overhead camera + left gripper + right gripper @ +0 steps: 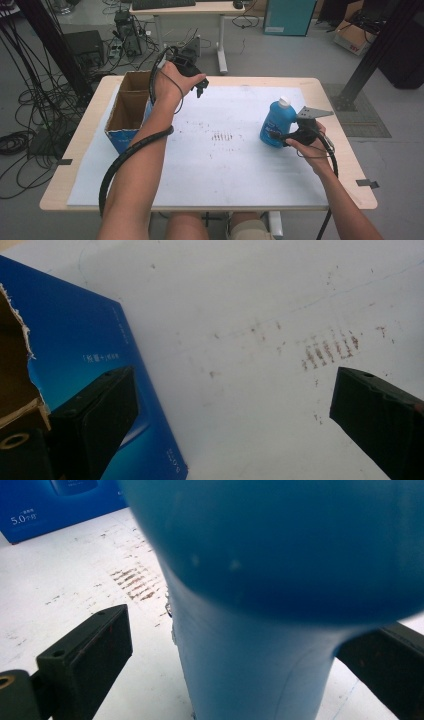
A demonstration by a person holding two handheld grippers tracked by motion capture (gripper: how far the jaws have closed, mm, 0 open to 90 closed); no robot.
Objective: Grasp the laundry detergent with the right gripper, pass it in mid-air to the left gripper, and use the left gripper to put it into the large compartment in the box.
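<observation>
A blue bottle [276, 123] with a white cap stands upright on the white mat [215, 170], right of centre. My right gripper [286, 135] sits low at its right side. In the right gripper view the bottle [260, 555] stands between the jaws, and the left jaw is clear of it by a gap, so the right gripper [240, 640] is open around it. My left gripper [200, 90] hovers over the far left of the mat, beside the cardboard box [116, 139]. The left gripper [235, 385] is wide open with only mat between its fingers.
The open box, blue outside [85, 340] and brown inside, stands at the table's left edge; it also shows far off in the right gripper view [45, 505]. Brown smudges [222, 136] mark the mat's middle. Cables, a desk and crates surround the table.
</observation>
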